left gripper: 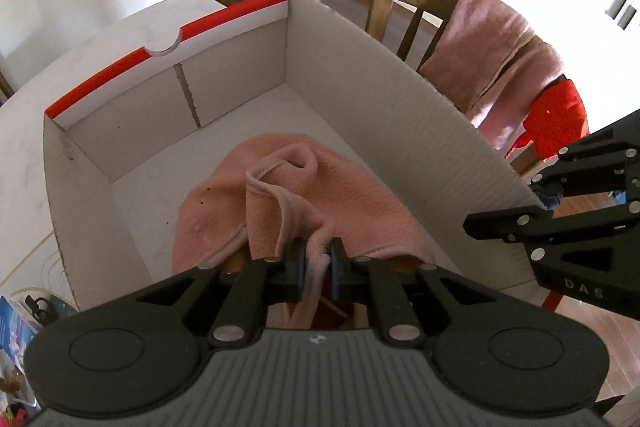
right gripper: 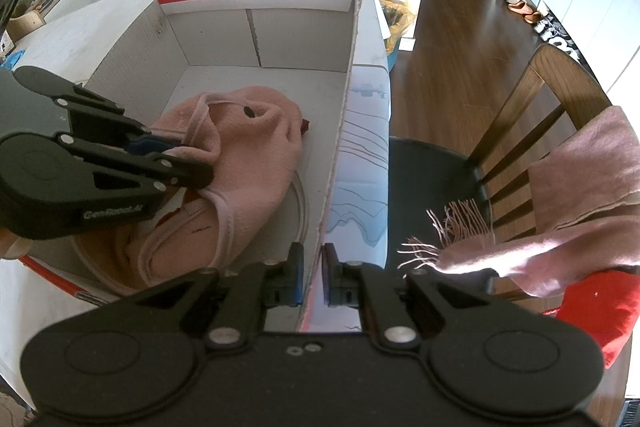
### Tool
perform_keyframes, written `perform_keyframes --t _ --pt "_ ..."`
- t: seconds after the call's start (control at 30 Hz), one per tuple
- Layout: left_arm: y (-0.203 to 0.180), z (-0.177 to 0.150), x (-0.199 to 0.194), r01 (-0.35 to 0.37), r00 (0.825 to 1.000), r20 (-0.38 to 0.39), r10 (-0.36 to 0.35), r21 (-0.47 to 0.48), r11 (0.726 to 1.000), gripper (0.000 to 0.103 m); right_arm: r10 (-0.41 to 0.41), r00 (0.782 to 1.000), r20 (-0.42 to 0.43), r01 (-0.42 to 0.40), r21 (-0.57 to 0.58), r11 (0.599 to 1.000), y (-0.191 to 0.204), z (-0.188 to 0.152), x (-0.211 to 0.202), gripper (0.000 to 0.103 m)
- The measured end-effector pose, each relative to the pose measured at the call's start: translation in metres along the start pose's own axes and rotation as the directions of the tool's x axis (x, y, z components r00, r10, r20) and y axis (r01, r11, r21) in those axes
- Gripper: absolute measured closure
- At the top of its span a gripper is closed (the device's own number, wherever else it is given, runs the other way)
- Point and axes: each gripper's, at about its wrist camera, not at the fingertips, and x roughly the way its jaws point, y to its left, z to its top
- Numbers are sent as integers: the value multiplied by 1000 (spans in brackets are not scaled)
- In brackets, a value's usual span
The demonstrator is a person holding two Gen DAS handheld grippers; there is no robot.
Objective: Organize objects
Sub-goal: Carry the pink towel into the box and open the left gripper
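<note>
Two handheld grippers work at an open cardboard box (right gripper: 256, 39) holding a pink fleece garment (right gripper: 248, 147) on a white table (right gripper: 48, 39).

From the left: the left gripper (left gripper: 317, 263), at 6 o'clock in its own view, has its fingers closed on a pinched fold of the garment, which lies heaped on the box floor toward the near end. Only the right wrist view shows the right gripper (right gripper: 313, 277) at 6 o'clock, its fingers clamped on the box's right wall, one inside and one outside. That view also shows a printed drawing on the wall's outer face. At 3 o'clock in both views, a pink scarf (right gripper: 580, 211) drapes over a wooden chair (right gripper: 560, 95), a red cloth (right gripper: 600, 307) just beneath it.
</note>
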Motion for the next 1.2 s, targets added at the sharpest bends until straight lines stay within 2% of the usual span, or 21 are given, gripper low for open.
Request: perform_keyframes --t 0.2,0.27,0.37,0.47,0.5,0.53,0.77,1.0,1.2 --pt "-2 -4 -7 -8 1000 13 8 -1 1000 91 -2 1000 -3 2 1 1000 0 -1 1 95" --pt "-3 -4 -11 -7 1000 24 7 6 1000 87 -2 1000 -3 2 0 1000 0 -1 2 95" --pt "-2 -5 -18 -11 999 46 11 -4 1000 76 -3 1000 -4 3 -1 1000 0 -1 2 95" --pt "0 -6 -27 -11 998 68 12 -14 1000 54 -4 1000 -4 4 -2 1000 0 -1 2 95" --pt "0 -6 -31 -12 997 82 13 -17 1000 44 -4 1000 -4 4 -2 1000 0 -1 2 95" --pt "1 -7 -34 -13 996 93 15 -17 1000 41 -4 1000 -4 4 -2 1000 0 0 2 95" --pt "3 -7 -63 1 988 154 3 -24 1000 40 -3 1000 -5 3 -2 1000 1 0 2 95" --pt "11 -14 -100 13 973 230 -3 -43 999 30 -5 1000 -6 5 -2 1000 0 0 2 95" --pt "28 -32 -128 -8 960 280 33 -91 996 28 -8 1000 -8 8 -1 1000 -1 0 3 95"
